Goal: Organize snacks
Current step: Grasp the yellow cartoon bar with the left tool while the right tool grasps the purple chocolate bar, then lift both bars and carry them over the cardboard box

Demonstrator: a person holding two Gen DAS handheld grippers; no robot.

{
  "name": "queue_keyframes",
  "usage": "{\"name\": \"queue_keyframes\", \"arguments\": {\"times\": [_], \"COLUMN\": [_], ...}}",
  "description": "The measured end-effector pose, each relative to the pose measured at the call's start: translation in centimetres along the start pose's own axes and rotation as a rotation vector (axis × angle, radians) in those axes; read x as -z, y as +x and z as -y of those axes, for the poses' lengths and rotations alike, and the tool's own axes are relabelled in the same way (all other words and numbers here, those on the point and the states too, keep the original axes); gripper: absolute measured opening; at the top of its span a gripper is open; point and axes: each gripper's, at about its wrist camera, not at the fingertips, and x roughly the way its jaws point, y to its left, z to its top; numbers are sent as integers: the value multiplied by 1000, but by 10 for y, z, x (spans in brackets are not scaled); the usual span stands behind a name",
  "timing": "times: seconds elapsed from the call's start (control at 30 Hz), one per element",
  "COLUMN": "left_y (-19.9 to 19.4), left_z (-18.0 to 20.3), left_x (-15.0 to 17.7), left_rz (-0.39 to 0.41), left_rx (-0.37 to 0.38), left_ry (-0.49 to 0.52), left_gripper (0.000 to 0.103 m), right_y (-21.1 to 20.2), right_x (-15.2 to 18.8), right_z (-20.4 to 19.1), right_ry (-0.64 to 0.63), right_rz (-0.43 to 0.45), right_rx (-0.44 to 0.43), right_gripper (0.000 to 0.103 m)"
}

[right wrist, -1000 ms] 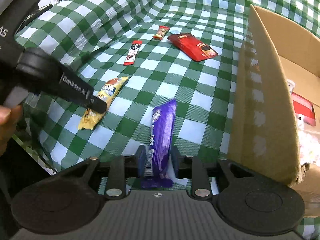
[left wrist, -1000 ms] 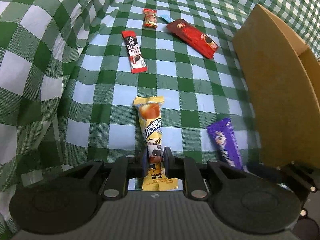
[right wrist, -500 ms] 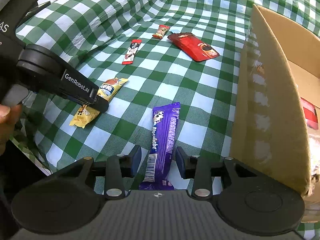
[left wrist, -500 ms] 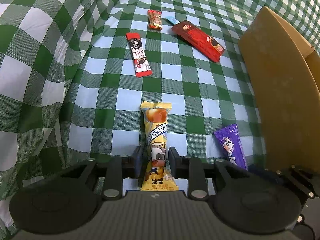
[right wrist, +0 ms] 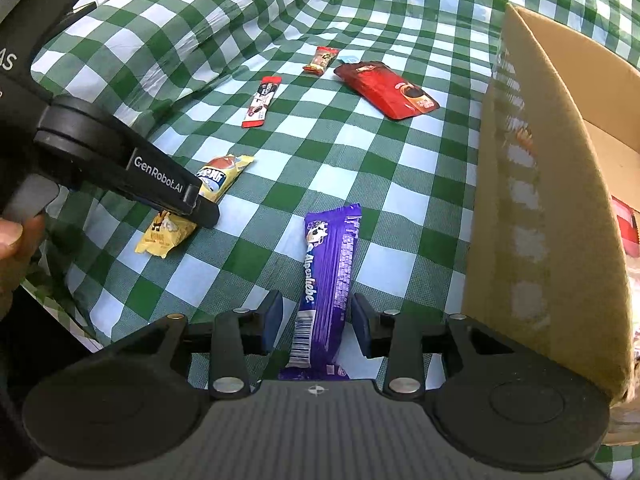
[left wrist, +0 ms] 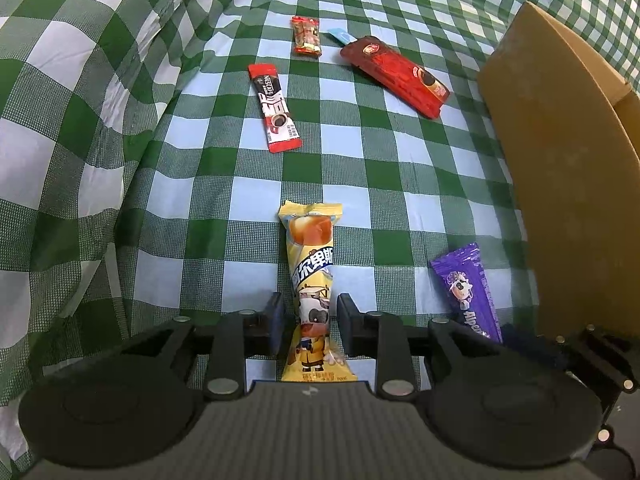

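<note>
A yellow snack pack (left wrist: 313, 280) lies on the green checked cloth (left wrist: 200, 216), between the fingers of my left gripper (left wrist: 310, 322), which is open with gaps on both sides. The pack also shows in the right wrist view (right wrist: 208, 184), partly under the left gripper (right wrist: 168, 196). A purple Alpenliebe bar (right wrist: 326, 280) lies flat between the fingers of my right gripper (right wrist: 316, 322), also open. The bar shows in the left wrist view (left wrist: 466, 288).
A cardboard box (right wrist: 536, 208) stands at the right with packets inside; it also shows in the left wrist view (left wrist: 560, 160). Farther back lie a Nescafe stick (left wrist: 274, 108), a small red candy (left wrist: 306, 36) and a large red packet (left wrist: 394, 74).
Both grippers opened, releasing the yellow pack and the purple bar onto the cloth. Both have drawn back slightly from the snacks.
</note>
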Motion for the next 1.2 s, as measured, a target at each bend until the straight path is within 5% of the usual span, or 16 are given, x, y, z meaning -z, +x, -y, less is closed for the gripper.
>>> {"name": "queue_keyframes", "arguments": {"times": [0.6, 0.8, 1.2], "left_y": [2, 0, -52], "left_z": [-2, -2, 4], "left_x": [-1, -1, -14], "left_rz": [1, 15, 351], "left_rx": [-6, -11, 115], "left_ry": [32, 45, -10], "left_gripper": [31, 16, 15], "right_y": [-4, -13, -71], "right_x": [1, -2, -23], "right_z": [0, -1, 23], "right_ry": [-24, -31, 82], "right_rz": [29, 72, 354], "right_rx": [7, 12, -5], "right_gripper": [21, 21, 21]}}
